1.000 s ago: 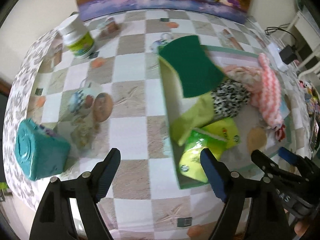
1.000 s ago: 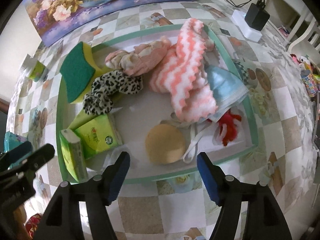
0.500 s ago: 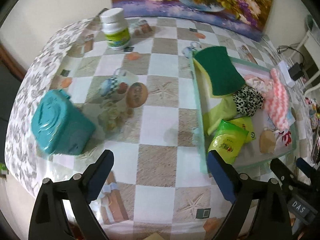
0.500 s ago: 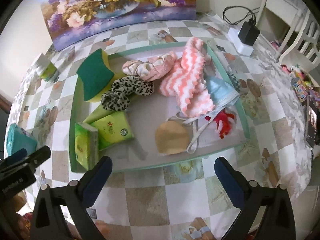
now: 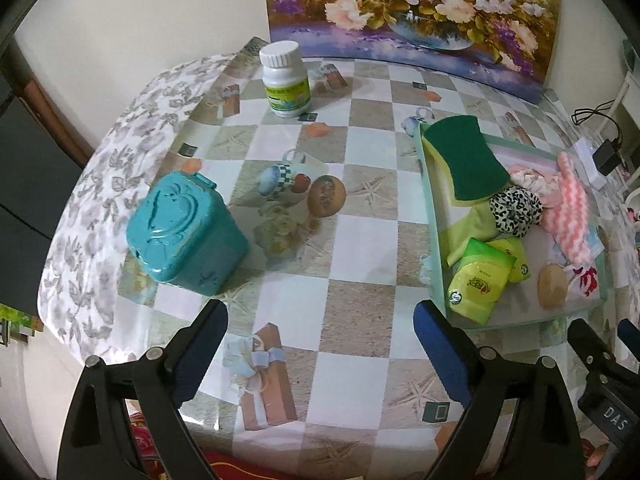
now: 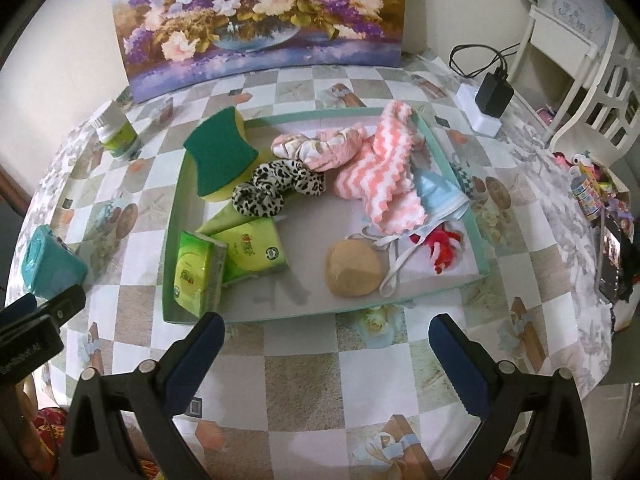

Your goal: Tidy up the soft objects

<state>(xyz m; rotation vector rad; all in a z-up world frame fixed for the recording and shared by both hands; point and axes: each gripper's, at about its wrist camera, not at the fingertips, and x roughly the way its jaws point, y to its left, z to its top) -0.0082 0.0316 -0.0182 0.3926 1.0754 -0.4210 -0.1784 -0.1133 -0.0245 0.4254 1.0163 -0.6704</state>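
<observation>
A pale green tray [image 6: 320, 313] on the checked tablecloth holds soft things: a green and yellow sponge [image 6: 218, 155], a leopard-print scrunchie [image 6: 276, 188], a pink floral scrunchie [image 6: 320, 148], a pink and white zigzag cloth [image 6: 380, 172], a light blue cloth [image 6: 436, 192], a tan round pad [image 6: 354, 270], a small red toy [image 6: 444, 250] and two green tissue packs [image 6: 224, 260]. My right gripper [image 6: 324, 344] hangs open above the table just in front of the tray, nothing between its fingers. My left gripper [image 5: 320, 336] is open over the cloth left of the tray [image 5: 434, 240], also empty.
A teal lidded box [image 5: 184, 232] stands at the table's left edge and a white pill bottle [image 5: 285, 80] at the back left. A flower painting [image 6: 260, 20] leans on the wall. A charger and white power strip [image 6: 488, 100] lie at the back right, clutter [image 6: 600, 200] at the right edge.
Both grippers have pulled back and risen from the tray, so more of the table shows. Both sets of jaws spread wider. The things in the tray have not moved.
</observation>
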